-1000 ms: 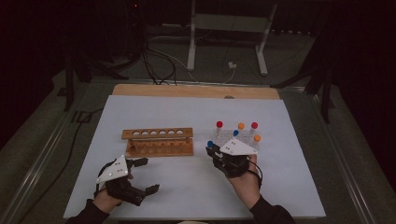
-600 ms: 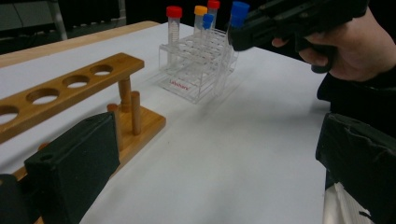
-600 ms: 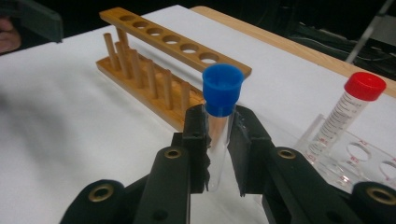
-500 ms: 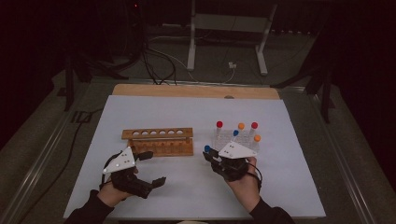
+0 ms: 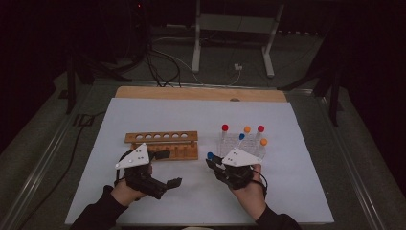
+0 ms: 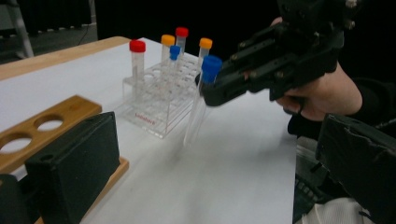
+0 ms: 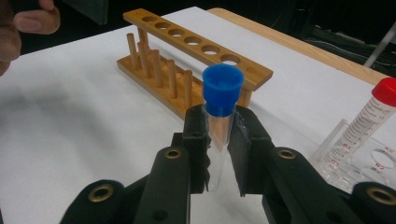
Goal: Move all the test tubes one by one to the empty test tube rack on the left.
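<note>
Clamping a blue-capped tube [image 7: 219, 121] just under its cap, the right gripper [image 7: 218, 149] reveals its hold up close; the left gripper view shows that tube tilted, its tip above the counter [image 6: 224, 168]. From above, the left gripper [image 5: 165, 167] stands wide, holding nothing, beside the wooden rack [image 5: 163, 143], whose holes are bare. Five capped tubes stand in the clear rack [image 6: 154, 105].

tube [image 7: 218, 140] – clear plastic | rack [image 5: 163, 145] – smooth wood | gripper [image 7: 219, 154] – matt black
</note>
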